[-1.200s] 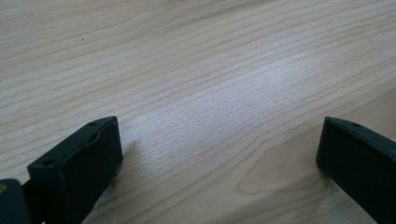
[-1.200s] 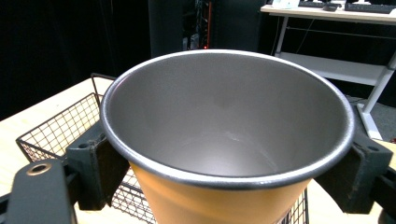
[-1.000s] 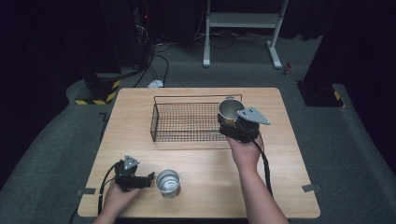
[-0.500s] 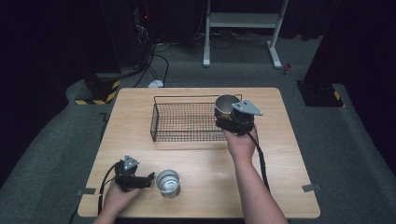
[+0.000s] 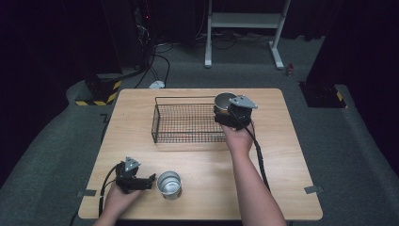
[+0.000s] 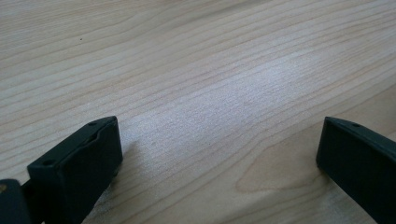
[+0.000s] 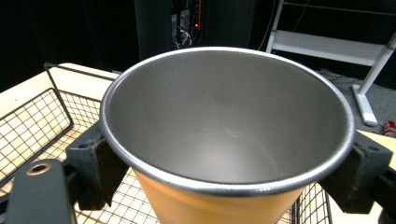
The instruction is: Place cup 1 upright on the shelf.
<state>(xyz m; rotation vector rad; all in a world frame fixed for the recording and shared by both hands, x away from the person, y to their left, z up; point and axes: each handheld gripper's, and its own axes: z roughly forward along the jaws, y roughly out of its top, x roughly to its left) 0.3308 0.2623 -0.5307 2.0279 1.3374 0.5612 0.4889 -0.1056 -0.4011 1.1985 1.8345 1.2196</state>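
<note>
The right gripper clamps a steel cup by its sides, one black jaw pressed against each flank just under the rim, mouth up. In the high view the cup hangs over the right end of the wire basket, which sits on the far half of the wooden surface. The left gripper rests low near the front edge, its jaws spread wide with bare wood between them. A second steel cup stands upright just beside its tips; whether they touch I cannot tell
</note>
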